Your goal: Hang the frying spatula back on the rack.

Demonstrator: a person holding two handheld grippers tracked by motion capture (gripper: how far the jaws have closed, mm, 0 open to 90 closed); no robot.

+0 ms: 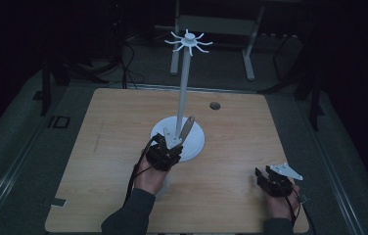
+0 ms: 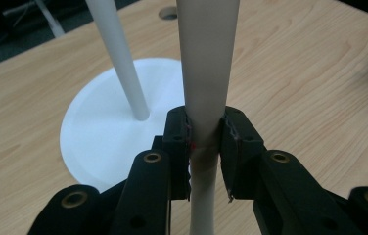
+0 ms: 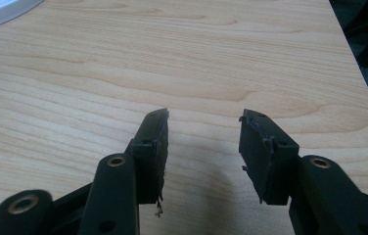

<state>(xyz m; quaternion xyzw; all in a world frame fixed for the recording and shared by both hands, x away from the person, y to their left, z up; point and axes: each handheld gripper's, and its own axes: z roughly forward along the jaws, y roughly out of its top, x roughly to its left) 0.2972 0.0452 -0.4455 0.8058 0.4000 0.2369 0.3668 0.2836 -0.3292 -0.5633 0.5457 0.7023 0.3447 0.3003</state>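
A white stand rises from the middle of the table: a round base (image 1: 197, 142) (image 2: 99, 127), a thin pole (image 1: 184, 83) (image 2: 118, 54) and a ring of hooks (image 1: 189, 42) on top. My left gripper (image 1: 171, 143) (image 2: 205, 134) hovers at the base's near edge. It is shut on the narrow neck of a cream utensil handle (image 1: 188, 128) (image 2: 206, 63), which stands up and leans slightly right, close to the pole. My right gripper (image 1: 266, 172) (image 3: 203, 122) stays low over the table's front right, open, with nothing between its jaws.
The wooden table (image 1: 231, 142) has a round cable hole (image 1: 215, 105) behind the stand. Dark floor, cables and a grey frame's legs (image 1: 248, 54) lie beyond the far edge. Bare wood stretches left and right of the base.
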